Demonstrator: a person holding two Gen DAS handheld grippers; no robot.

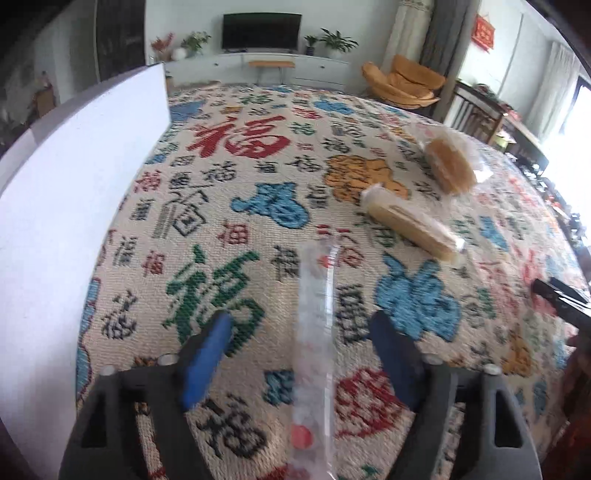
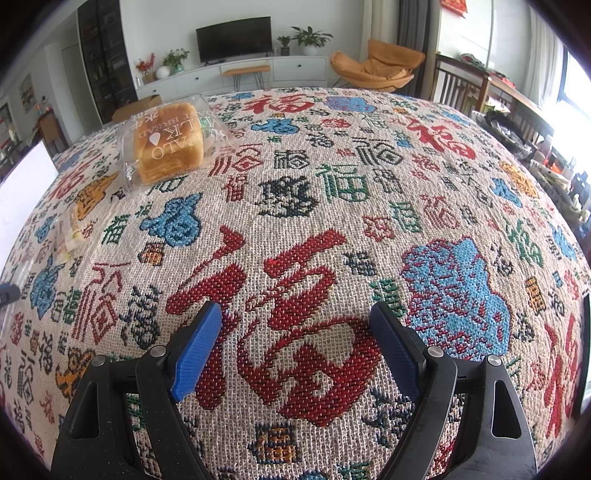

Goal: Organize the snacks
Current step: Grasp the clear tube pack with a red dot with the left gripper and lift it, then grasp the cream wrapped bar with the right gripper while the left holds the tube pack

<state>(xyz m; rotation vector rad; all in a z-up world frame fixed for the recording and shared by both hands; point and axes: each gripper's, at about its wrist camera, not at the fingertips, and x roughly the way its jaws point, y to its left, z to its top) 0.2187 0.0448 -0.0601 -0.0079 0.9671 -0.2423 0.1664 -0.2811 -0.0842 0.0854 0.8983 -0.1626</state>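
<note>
Lying lengthwise between the spread blue pads of the left gripper (image 1: 299,347), a long clear snack packet (image 1: 314,354) with a red dot near its close end stretches across the patterned tablecloth (image 1: 236,206). It looks blurred, and neither pad visibly presses on it; the jaws stand apart on either side, with cloth showing in both gaps.

Beyond that packet and to its right, a wrapped bar of pale wafers or biscuits (image 1: 410,225) lies slantwise on the cloth. Farther from the packet, again to the right, sits a small loaf of milk bread (image 1: 448,166) in a clear bag; the two wrapped items lie near each other but do not touch. To the left of the packet, well apart from it, rises the tall white wall of a box (image 1: 74,221). At the right edge of the left wrist view, far from the packet, a dark gripper tip and part of a hand show.

The right gripper (image 2: 295,343) hangs over the same cloth with its jaws wide apart and nothing between them, only a large red woven character beneath. In its view the bread loaf lies far off at upper left, the wafer bar nearer the left edge.

Behind the table stand a television (image 1: 261,31), potted plants and an orange armchair (image 1: 404,83).
</note>
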